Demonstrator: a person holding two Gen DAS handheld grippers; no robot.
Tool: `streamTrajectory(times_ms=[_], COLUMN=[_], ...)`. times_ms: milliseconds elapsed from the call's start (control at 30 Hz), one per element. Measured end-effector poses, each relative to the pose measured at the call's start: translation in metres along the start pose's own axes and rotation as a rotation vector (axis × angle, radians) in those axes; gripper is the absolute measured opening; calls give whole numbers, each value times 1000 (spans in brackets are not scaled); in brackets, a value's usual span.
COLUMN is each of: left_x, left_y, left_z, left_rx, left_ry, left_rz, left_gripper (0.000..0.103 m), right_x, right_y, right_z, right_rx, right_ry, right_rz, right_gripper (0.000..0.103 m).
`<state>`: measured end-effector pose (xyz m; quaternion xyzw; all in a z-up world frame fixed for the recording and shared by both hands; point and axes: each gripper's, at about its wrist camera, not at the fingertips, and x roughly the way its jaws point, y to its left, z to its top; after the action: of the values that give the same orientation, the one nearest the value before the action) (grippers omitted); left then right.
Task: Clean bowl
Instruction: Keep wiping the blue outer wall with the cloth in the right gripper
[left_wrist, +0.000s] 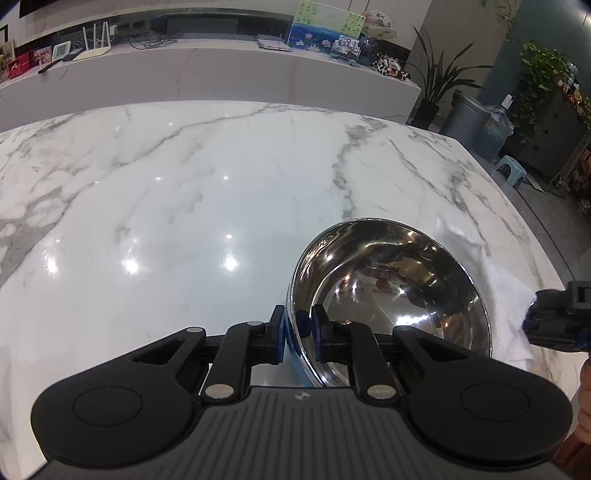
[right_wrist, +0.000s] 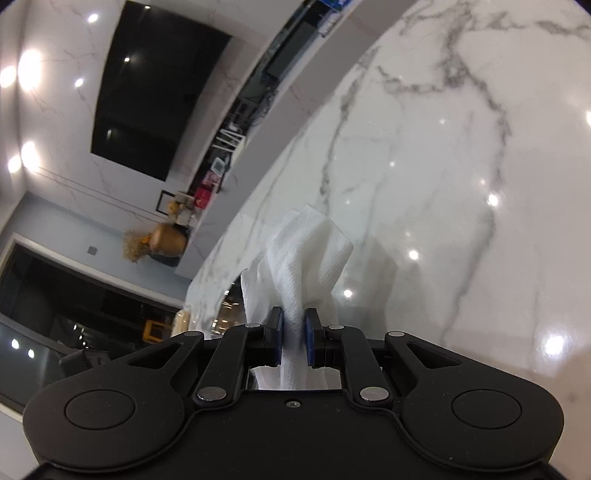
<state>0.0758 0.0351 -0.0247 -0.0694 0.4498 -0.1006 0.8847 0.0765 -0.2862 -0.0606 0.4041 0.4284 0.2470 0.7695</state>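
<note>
While your left gripper (left_wrist: 298, 334) points steeply down at the marble tabletop (left_wrist: 184, 206), its blue-padded jaws are clamped on the near rim of the stainless steel bowl (left_wrist: 391, 291), one pad outside the wall, one inside. Bowl: round, deep, mirror-polished, thin rolled rim; the inside throws warped reflections of the room and ceiling lights. It sits near the table's right-hand side, tipped so the opening faces the camera; whether its far edge touches the marble you cannot tell. Tabletop: glossy white stone with grey veins, bright light spots across it.

Just right of the bowl, a white cloth (left_wrist: 506, 291) lies bunched, soft and nubbly against the hard stone. Your right gripper (left_wrist: 554, 317) shows at that edge of the left view as a black block with blue trim, close to the cloth.

From the right wrist view, your right gripper (right_wrist: 293, 332) is pinched on the white cloth (right_wrist: 303, 258). Fabric squeezes to a narrow waist between the two blue pads (right_wrist: 309, 332), then fans upward in loose crumpled folds with a woven waffle-like texture. Behind it runs the veined marble tabletop (right_wrist: 461, 166), strongly tilted in this view.

Gripper bodies: matte black plastic, rounded lobes, silver pivot pins.
</note>
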Motion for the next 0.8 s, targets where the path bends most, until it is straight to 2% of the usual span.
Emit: streamTrajectory(times_ms=[233, 333, 500, 800], left_x=[2, 3, 1, 0], left_y=[-6, -6, -1, 3], left_z=[0, 0, -5, -5], left_rx=[27, 2, -62, -67], left_ry=[3, 15, 68, 77], left_rz=[-22, -23, -31, -24], left_gripper=[13, 14, 23, 21], right_x=[12, 18, 20, 22], right_y=[-6, -7, -5, -2], right_z=[-5, -8, -10, -10], right_rx=[7, 1, -11, -32], right_ry=[63, 95, 99, 113], right_rz=[-93, -131, -138, -138], right_gripper=[11, 11, 11, 11])
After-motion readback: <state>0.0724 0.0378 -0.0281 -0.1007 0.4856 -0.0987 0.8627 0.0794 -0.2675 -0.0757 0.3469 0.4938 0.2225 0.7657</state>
